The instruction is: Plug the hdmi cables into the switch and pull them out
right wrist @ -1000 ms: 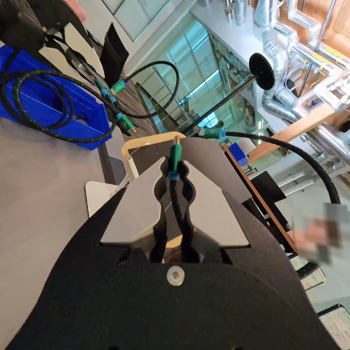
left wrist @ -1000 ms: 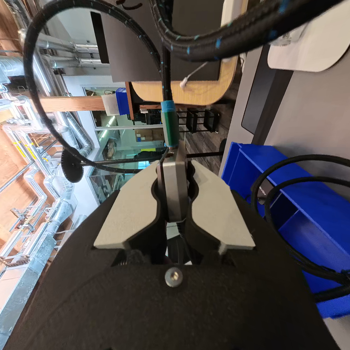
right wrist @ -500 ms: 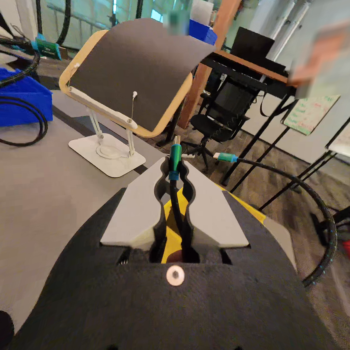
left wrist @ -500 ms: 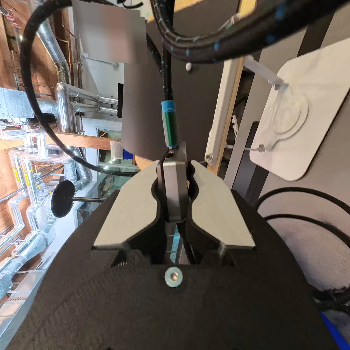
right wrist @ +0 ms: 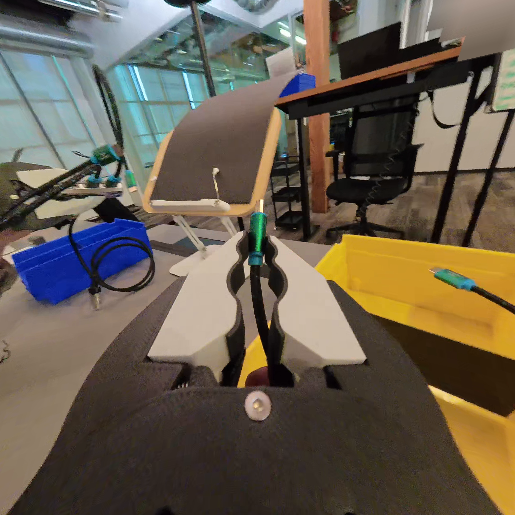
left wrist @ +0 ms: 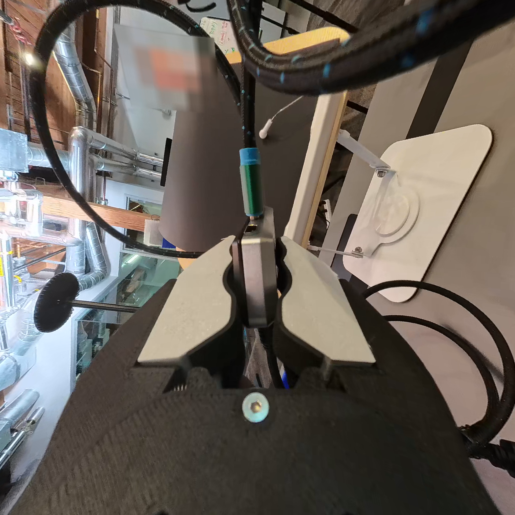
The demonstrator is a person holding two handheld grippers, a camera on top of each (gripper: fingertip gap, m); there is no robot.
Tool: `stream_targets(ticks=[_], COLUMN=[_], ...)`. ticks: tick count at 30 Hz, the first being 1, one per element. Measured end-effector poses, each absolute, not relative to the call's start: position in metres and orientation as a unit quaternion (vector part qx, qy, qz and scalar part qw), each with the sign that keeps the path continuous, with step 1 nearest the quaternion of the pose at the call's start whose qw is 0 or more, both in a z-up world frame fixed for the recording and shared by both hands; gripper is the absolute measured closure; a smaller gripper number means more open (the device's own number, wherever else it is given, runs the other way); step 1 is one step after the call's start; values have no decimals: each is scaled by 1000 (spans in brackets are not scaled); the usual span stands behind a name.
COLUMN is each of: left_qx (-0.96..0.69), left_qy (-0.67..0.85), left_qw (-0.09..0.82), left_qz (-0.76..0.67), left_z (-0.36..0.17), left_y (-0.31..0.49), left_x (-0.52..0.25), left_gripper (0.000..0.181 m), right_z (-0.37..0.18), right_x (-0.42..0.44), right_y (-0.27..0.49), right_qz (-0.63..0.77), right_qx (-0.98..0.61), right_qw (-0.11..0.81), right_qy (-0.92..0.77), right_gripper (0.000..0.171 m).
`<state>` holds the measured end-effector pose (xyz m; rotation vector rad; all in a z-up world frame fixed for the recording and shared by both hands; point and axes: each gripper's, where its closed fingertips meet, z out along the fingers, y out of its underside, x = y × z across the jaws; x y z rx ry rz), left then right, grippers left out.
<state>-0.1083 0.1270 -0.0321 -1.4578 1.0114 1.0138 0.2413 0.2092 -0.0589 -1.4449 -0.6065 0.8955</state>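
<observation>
**Tools hold switch and freed plug apart, beside the tilted stand**

Tool on the left point(left wrist: 255, 274) is clamped on the grey switch point(left wrist: 257, 278), pinched edge-on between the pale fingers point(left wrist: 195, 301) so that its port face points forward and stays open to reach. One green-shelled plug point(left wrist: 251, 192) sits in that face, its braided cable point(left wrist: 246, 92) rising away from the switch in a wide loop; holding the body firmly looks meant to give something to pull against. An empty port shows just beside the seated plug.

The right tool point(right wrist: 257, 248) is closed on a second green plug point(right wrist: 257, 231), gripped at the shell with the metal tip jutting forward past the fingertips and the cable trailing back between the fingers. That plug is free of any socket, so by my reading this cable is already out, or not yet in.

The right wrist view alone shows the layout: the tilted dark stand point(right wrist: 214, 156) on the grey tabletop point(right wrist: 55, 348), a blue bin point(right wrist: 55, 264) left of the stand with a thin black cable draped over it, and a yellow bin point(right wrist: 390, 278) right of the stand with a further green plug point(right wrist: 451, 278) hanging above it. The left tool also shows left of the stand, blurred. Only the left wrist view shows the ports closely.
</observation>
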Motion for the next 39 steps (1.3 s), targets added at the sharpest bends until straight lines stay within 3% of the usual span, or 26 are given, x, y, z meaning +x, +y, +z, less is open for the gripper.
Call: stream_targets(ticks=[6, 11, 14, 23, 27, 34, 39], left_qx=[-615, -617, -620, -623, -625, -628, -627], left_qy=[416, 413, 414, 416, 422, 424, 428], left_qw=[521, 527, 526, 524, 521, 518, 516], left_qz=[421, 414, 409, 405, 400, 397, 397], left_z=[-34, -34, -36, -41, -47, -52, -53], left_y=[127, 127, 128, 130, 133, 134, 135], left_x=[-114, -116, -117, -116, -113, -112, -110], left_gripper=[158, 158, 158, 158, 158, 158, 158], right_z=[-8, -29, -34, -23, -60, -150, -185], right_x=[222, 253, 267, 267, 266, 241, 253], right_y=[206, 225, 229, 232, 252, 253, 249], right_qz=[438, 435, 515, 581, 555, 404, 292], right_qx=[-584, -605, -578, -494, -543, -765, -839], right_qw=[637, 649, 626, 635, 620, 468, 399], right_qy=[-248, -155, -93, -120, -118, -179, -227], right_gripper=[163, 163, 163, 163, 163, 162, 119])
